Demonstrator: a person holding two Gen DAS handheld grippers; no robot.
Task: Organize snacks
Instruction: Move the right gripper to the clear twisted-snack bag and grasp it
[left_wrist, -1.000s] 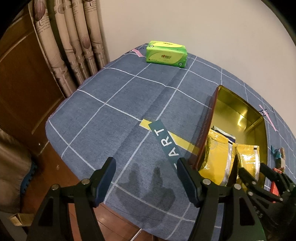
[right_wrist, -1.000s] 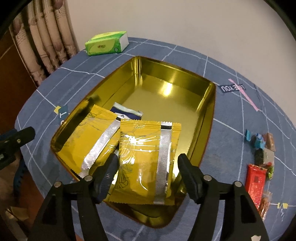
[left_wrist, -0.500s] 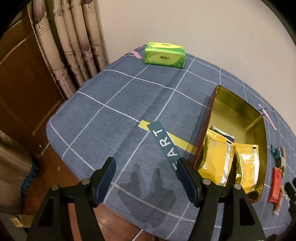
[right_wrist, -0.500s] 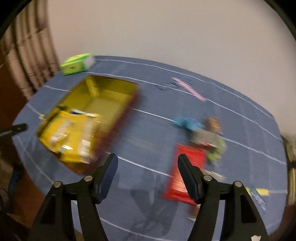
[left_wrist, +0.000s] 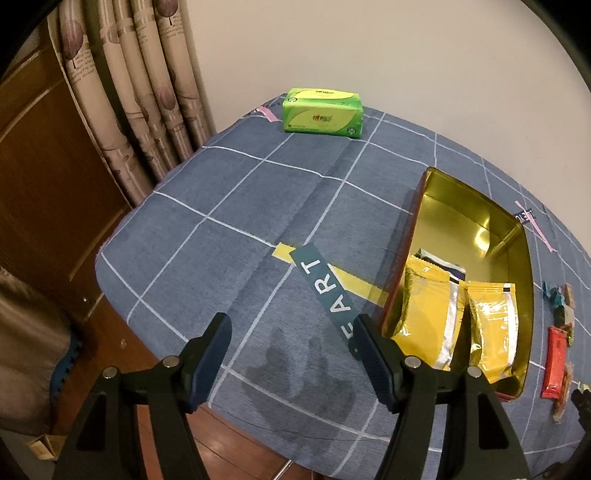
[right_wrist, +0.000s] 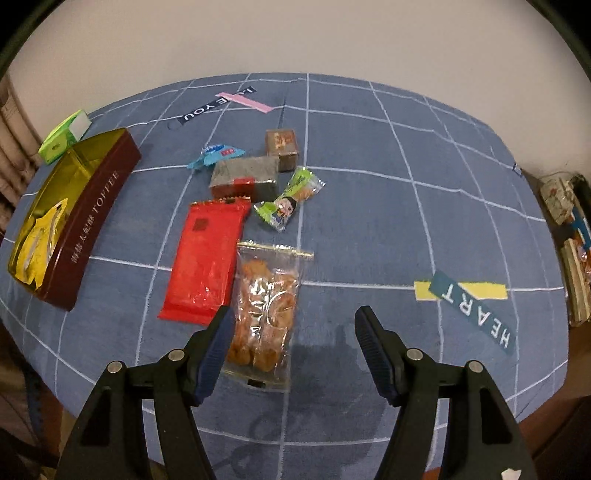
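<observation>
Loose snacks are being faced by the wide-open, empty right claw (right_wrist: 291, 325).
A clear bag (right_wrist: 266, 306) lies just ahead, a red pack (right_wrist: 207, 258) left; the tin (left_wrist: 517, 236) sits right of the open, empty left claw (left_wrist: 290, 338).

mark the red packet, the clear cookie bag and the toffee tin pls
red packet (right_wrist: 205, 258), right wrist view, middle of wrapper
clear cookie bag (right_wrist: 267, 302), right wrist view, on the cookies
toffee tin (right_wrist: 98, 218), right wrist view, lettered side wall
</observation>
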